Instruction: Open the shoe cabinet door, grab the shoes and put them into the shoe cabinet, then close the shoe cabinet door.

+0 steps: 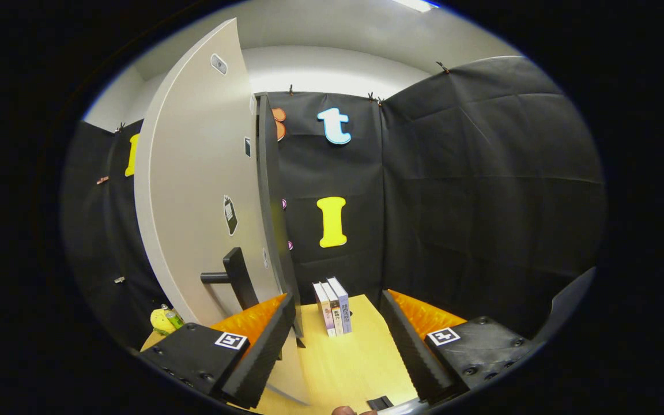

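The shoe cabinet door stands swung out and edge-on to the camera, its dark bar handle low on the pale face, as the claw hangs released with its fingers spread wide and nothing between them. The door's dark edge sits just ahead of the left finger, perhaps brushing it, though contact cannot be confirmed. Past the door's edge, three books stand upright on the wooden worktop, between and beyond the fingers. On the handle side of the door, low down, lie a yellow object and a small green bottle; whether the yellow object is one of the shoes cannot be told, and the cabinet's inside is hidden behind the door. The step appears to be working the door. To do it well, keep the finger flat against the door's edge, push steadily along the hinge's arc, and steer clear of the books.
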`<state>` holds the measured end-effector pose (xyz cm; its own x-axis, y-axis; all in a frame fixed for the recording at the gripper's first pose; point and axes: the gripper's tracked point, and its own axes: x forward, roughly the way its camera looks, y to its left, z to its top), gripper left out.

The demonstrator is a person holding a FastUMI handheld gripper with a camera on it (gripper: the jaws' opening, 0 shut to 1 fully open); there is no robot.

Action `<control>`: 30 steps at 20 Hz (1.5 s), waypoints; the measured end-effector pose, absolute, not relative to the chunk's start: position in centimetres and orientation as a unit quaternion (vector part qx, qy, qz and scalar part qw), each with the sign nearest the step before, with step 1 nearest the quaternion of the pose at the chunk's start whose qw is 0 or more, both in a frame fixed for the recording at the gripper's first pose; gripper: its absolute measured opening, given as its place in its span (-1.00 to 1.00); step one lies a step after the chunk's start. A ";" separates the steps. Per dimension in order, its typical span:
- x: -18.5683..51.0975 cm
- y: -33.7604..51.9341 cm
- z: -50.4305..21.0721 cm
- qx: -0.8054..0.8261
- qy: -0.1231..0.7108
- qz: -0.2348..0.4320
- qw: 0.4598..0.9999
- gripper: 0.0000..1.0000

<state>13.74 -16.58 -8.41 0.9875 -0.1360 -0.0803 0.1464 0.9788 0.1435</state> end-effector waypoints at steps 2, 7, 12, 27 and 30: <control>13.7 -15.9 -8.5 0.074 0.040 -0.068 0.994 0.95; 13.1 -11.6 -8.2 0.071 0.041 -0.053 0.995 0.94; 13.2 -5.4 -8.0 0.070 0.040 -0.034 0.996 0.94; 17.4 9.9 -6.1 0.040 0.033 0.039 0.998 0.95; 17.3 10.0 -5.5 0.035 0.025 0.044 0.998 0.95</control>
<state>17.25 9.96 -5.51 0.9949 0.0895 -0.0468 -0.0860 0.9937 0.0721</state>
